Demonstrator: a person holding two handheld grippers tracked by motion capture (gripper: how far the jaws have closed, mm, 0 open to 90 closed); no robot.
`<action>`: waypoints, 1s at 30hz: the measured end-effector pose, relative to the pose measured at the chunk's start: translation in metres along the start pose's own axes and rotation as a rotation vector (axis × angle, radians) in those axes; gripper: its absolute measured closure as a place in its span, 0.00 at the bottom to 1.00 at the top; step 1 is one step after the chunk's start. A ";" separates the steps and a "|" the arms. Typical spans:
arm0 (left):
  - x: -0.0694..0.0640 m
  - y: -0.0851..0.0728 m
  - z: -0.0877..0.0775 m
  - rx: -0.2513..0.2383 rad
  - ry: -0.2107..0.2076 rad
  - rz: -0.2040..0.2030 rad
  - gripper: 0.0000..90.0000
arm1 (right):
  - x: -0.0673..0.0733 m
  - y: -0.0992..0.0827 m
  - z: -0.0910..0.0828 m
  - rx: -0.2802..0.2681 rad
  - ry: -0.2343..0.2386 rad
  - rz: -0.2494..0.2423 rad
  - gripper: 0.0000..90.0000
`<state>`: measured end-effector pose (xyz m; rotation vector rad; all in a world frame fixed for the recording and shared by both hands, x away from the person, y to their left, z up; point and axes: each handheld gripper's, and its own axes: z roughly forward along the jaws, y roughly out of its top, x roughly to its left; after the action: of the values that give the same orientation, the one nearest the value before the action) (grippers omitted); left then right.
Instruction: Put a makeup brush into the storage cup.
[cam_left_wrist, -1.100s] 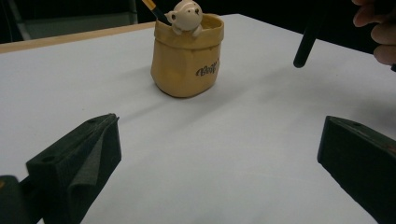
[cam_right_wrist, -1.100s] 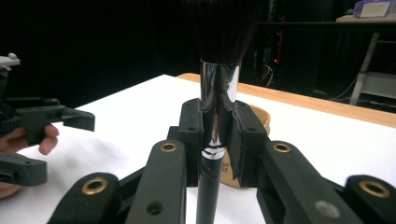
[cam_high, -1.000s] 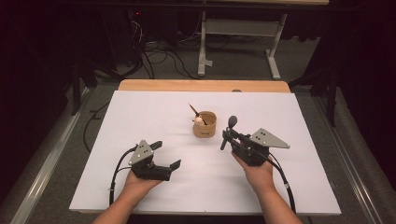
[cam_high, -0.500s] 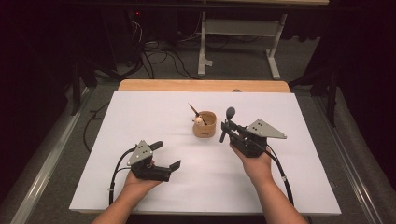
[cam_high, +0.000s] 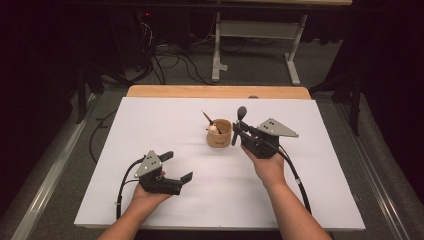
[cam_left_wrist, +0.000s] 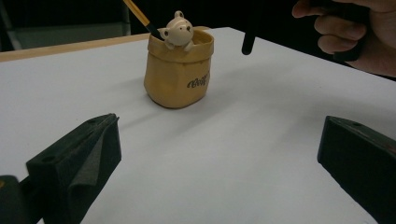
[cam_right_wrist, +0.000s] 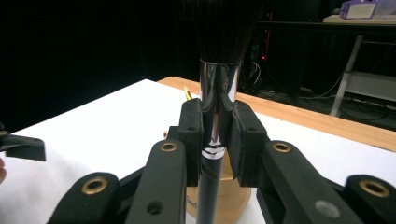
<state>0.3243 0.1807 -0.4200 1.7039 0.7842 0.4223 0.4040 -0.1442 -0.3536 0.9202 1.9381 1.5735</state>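
A tan bag-shaped holder (cam_high: 219, 135) (cam_left_wrist: 176, 77) stands mid-table with a small bear figure (cam_left_wrist: 177, 31) and a thin orange-handled stick (cam_left_wrist: 137, 11) in it. My right gripper (cam_high: 236, 133) (cam_right_wrist: 217, 140) is just right of the holder and shut on a makeup brush (cam_high: 241, 113) (cam_right_wrist: 217, 93). The brush stands upright, black bristles on top, and its pads clamp the chrome ferrule and black handle. The handle's lower end (cam_left_wrist: 249, 44) hangs above the table beside the holder. My left gripper (cam_high: 177, 166) (cam_left_wrist: 219, 154) rests open near the front left, aimed at the holder, nothing between its jaws.
A white sheet (cam_high: 150, 120) covers the table, with a wooden edge (cam_high: 215, 91) at the far side. Beyond it are a dark floor with cables and a white table frame (cam_high: 260, 35). A cable trails from each gripper toward the person.
My right gripper has carried the brush up, away from the person and slightly left, closer to the holder. The left gripper has stayed put.
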 end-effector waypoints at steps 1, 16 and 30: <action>0.000 0.000 0.000 0.000 0.001 0.001 0.00 | -0.001 0.000 0.001 0.002 -0.002 0.003 0.88; 0.003 0.000 -0.004 -0.014 0.009 -0.006 0.00 | -0.009 0.009 0.018 -0.009 -0.019 0.035 0.88; 0.002 0.001 -0.006 -0.020 0.008 -0.005 0.00 | -0.008 0.022 0.031 -0.024 -0.014 0.026 0.88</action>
<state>0.3223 0.1860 -0.4174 1.6821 0.7876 0.4324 0.4365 -0.1275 -0.3401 0.9467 1.9008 1.5977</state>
